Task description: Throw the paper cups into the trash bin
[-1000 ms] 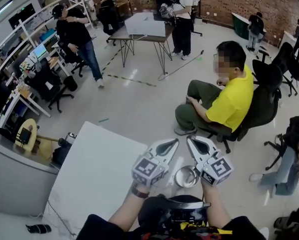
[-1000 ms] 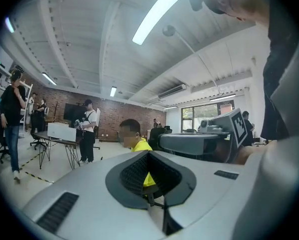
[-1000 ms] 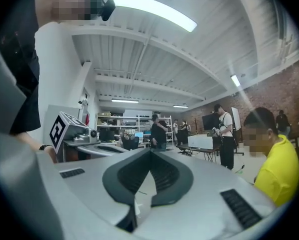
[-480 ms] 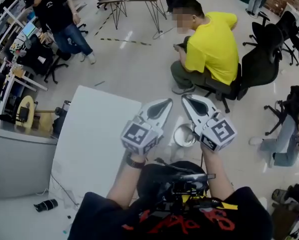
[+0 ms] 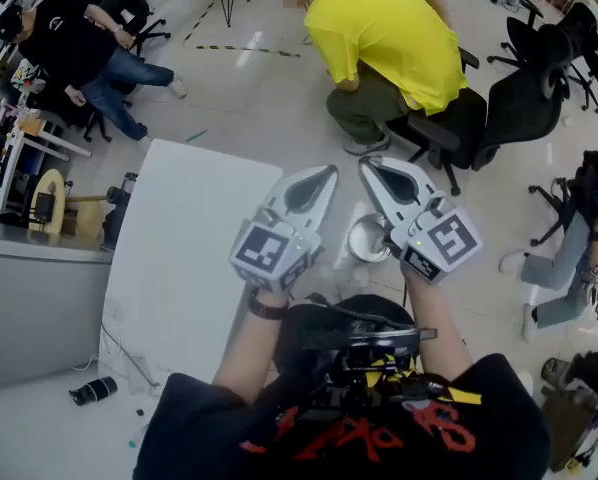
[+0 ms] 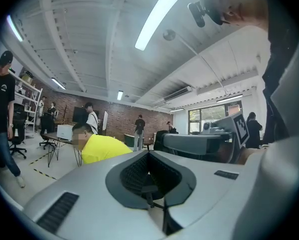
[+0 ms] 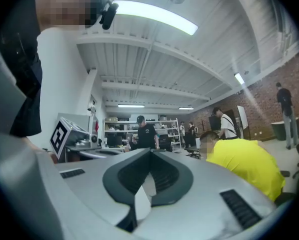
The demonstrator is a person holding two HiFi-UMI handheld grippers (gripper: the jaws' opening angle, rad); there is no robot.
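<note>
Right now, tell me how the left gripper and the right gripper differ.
In the head view, the left gripper overlaps the white table's edge, while the right gripper overlaps bare floor by the round metal container. The left gripper's tip leans rightward, the right gripper's leftward. Both are shut and empty.

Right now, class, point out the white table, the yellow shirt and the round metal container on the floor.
white table (image 5: 179,268), head view, bare top near its middle.
yellow shirt (image 5: 379,28), head view, the back of it.
round metal container (image 5: 367,240), head view, its shiny inside.
</note>
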